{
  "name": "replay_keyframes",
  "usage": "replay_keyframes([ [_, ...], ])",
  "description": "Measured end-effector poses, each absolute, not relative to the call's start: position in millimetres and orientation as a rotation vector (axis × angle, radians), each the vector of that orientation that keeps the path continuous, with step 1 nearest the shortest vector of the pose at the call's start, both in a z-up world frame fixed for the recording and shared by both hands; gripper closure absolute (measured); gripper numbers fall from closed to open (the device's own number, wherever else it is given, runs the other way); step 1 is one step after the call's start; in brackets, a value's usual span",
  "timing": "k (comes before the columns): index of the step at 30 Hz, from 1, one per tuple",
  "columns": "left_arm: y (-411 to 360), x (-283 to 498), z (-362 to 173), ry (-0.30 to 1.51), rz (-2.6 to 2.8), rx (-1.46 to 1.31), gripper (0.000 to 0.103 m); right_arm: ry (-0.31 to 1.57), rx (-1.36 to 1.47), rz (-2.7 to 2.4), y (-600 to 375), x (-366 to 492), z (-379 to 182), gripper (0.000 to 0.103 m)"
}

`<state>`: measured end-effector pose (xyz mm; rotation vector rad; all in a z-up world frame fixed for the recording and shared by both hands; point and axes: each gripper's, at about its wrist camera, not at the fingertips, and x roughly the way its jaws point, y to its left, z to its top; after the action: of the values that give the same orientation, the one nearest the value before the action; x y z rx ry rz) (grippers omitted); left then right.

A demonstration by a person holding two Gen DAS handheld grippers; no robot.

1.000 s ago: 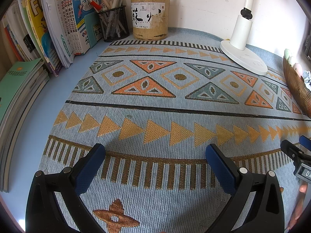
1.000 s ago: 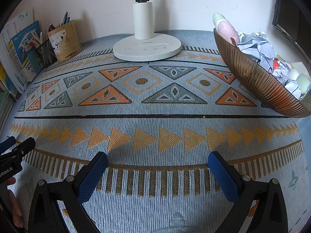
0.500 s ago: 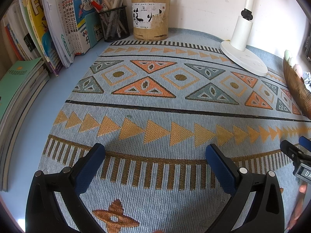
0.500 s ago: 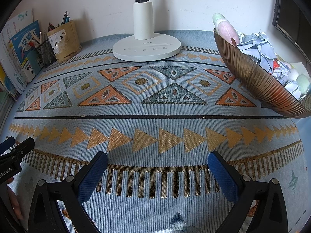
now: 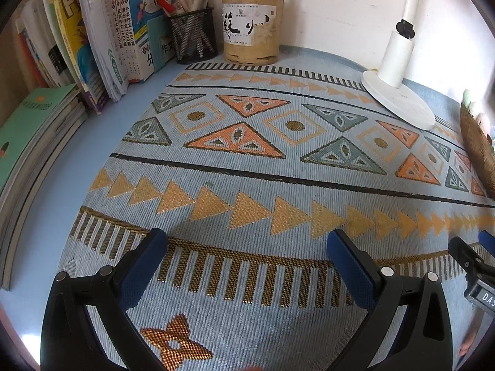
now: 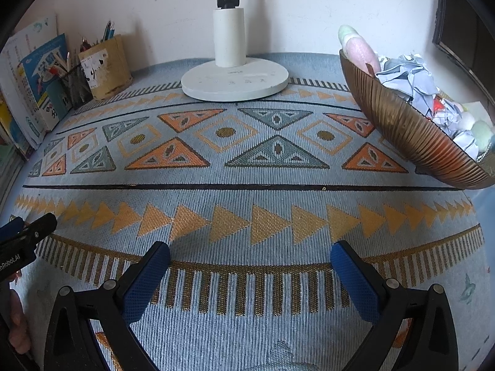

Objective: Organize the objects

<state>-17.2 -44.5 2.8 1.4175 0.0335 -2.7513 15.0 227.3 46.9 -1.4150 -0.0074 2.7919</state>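
Observation:
My left gripper (image 5: 246,247) is open over the patterned mat (image 5: 247,170), nothing between its blue pads. My right gripper (image 6: 250,258) is open too, low over the same mat (image 6: 247,167), and holds nothing. A brown ribbed bowl (image 6: 399,123) at the right holds crumpled paper (image 6: 408,83) and pale pastel objects. At the back left stand a tan pen holder (image 5: 252,31) and a black mesh pen cup (image 5: 193,38), both with pens. In the right wrist view the left gripper's tip (image 6: 27,235) shows at the left edge.
A white lamp base (image 6: 235,82) stands at the back middle, also seen as the lamp base (image 5: 397,99) in the left wrist view. Upright books (image 5: 102,31) and a flat stack of books (image 5: 27,142) line the left side. A white wall is behind.
Both grippers stay open and nearly still; the left wrist view has shifted very slightly.

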Motion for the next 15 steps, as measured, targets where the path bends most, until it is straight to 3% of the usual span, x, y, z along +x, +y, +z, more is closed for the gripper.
replay_keyframes([
  [15,-45.3,-14.9,-2.8,0.019,-2.760,1.419,0.000,-0.007,-1.415,2.792,226.5,15.4,47.3,0.000],
])
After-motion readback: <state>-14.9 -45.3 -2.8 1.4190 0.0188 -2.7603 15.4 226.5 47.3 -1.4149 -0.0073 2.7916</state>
